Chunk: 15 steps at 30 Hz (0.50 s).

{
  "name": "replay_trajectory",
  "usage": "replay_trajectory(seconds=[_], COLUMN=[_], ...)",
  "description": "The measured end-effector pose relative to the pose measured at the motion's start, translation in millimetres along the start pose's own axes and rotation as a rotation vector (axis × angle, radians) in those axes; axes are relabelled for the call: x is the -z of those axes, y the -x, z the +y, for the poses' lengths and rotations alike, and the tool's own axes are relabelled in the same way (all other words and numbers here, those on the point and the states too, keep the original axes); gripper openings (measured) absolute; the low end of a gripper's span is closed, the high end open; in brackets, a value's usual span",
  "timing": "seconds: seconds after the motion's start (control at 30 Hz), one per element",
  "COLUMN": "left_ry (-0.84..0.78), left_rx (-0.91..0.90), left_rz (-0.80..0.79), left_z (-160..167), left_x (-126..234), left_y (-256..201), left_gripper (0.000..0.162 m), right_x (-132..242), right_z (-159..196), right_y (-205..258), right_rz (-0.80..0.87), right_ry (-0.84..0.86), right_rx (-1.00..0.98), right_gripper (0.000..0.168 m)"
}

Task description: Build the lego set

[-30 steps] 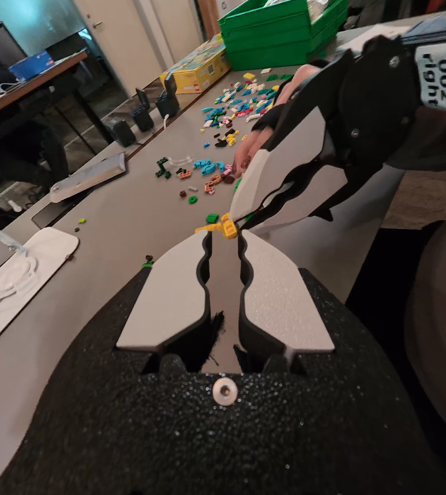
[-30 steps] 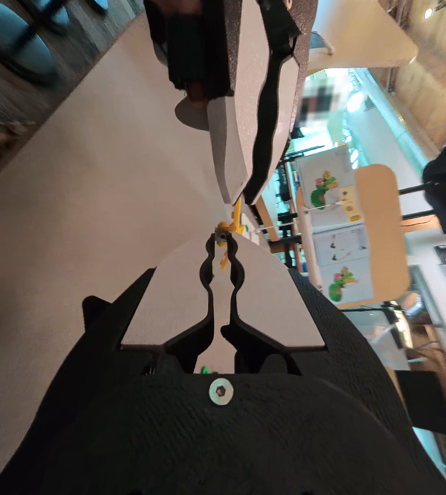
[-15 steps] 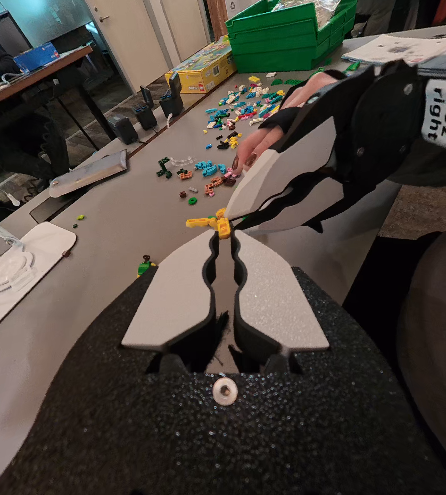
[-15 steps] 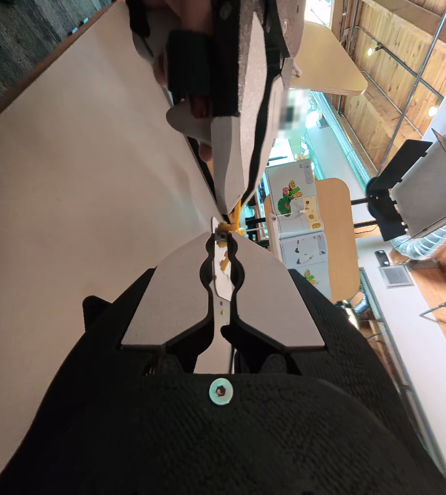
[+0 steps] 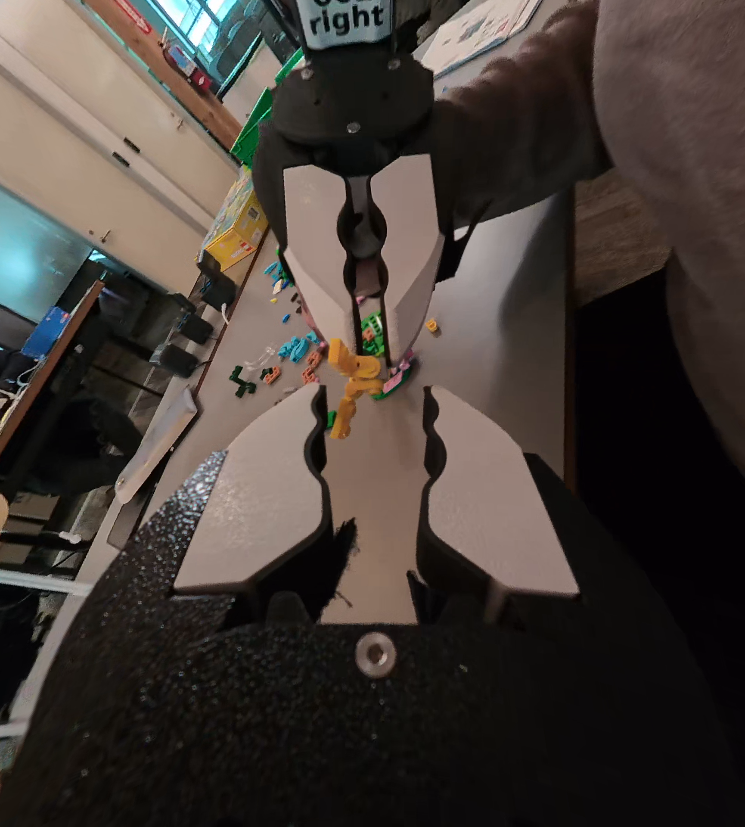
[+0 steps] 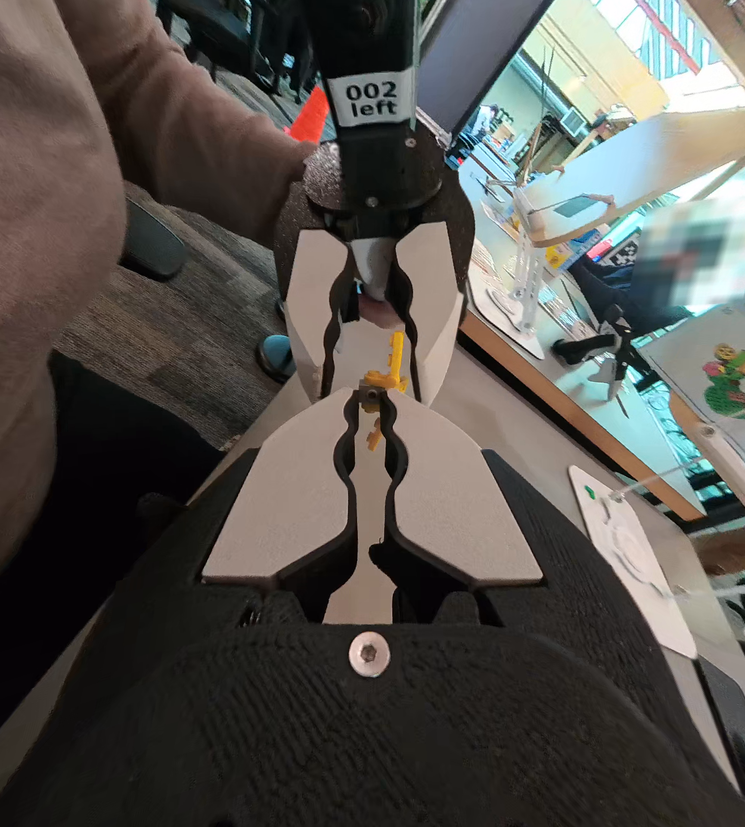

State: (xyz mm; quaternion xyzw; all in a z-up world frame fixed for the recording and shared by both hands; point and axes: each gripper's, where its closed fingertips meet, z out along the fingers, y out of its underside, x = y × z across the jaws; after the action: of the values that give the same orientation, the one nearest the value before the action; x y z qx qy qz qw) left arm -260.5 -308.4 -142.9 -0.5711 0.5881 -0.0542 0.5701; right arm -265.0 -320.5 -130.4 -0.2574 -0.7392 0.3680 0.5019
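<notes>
A small yellow lego assembly (image 5: 353, 380) with a thin arm hangs in the air between the two grippers, above the grey table (image 5: 496, 358). My right gripper (image 6: 371, 396) is shut on it at the fingertips, around a grey and yellow stud end (image 6: 370, 396). In the left wrist view the right gripper (image 5: 371, 355) points straight at me. My left gripper (image 5: 373, 391) is open, its fingers either side of the yellow arm without gripping it. It faces the right wrist view head-on (image 6: 373, 385).
Loose lego pieces (image 5: 292, 349) lie on the table beyond, with a small green and pink build (image 5: 395, 380) under the grippers. A yellow box (image 5: 236, 232), green bins (image 5: 259, 130) and a booklet (image 5: 473, 31) are farther back. A white base plate (image 6: 630, 550) lies right. A sleeve (image 5: 675, 179) is close.
My left gripper has opened and let go of the yellow assembly. The right gripper keeps hold of it. Both grippers have swung round to face each other head-on.
</notes>
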Motion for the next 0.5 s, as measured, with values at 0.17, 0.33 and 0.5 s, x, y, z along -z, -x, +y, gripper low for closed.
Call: replay_trajectory(seconds=[0.17, 0.33, 0.5], left_ry=[-0.064, -0.036, 0.006], left_rx=[0.015, 0.023, 0.027], left_rz=[0.01, -0.003, -0.139], left_z=[-11, -5, 12], left_x=[0, -1, -3], left_y=[-1, 1, 18], left_gripper=[0.019, 0.017, 0.017], right_x=[0, -1, 9], right_z=[-3, 1, 1], right_y=[6, 4, -12], right_rz=[-0.032, -0.005, 0.091], right_ry=[-0.024, -0.002, 0.029], right_rx=[-0.027, -0.042, -0.071], right_gripper=[0.007, 0.007, 0.026])
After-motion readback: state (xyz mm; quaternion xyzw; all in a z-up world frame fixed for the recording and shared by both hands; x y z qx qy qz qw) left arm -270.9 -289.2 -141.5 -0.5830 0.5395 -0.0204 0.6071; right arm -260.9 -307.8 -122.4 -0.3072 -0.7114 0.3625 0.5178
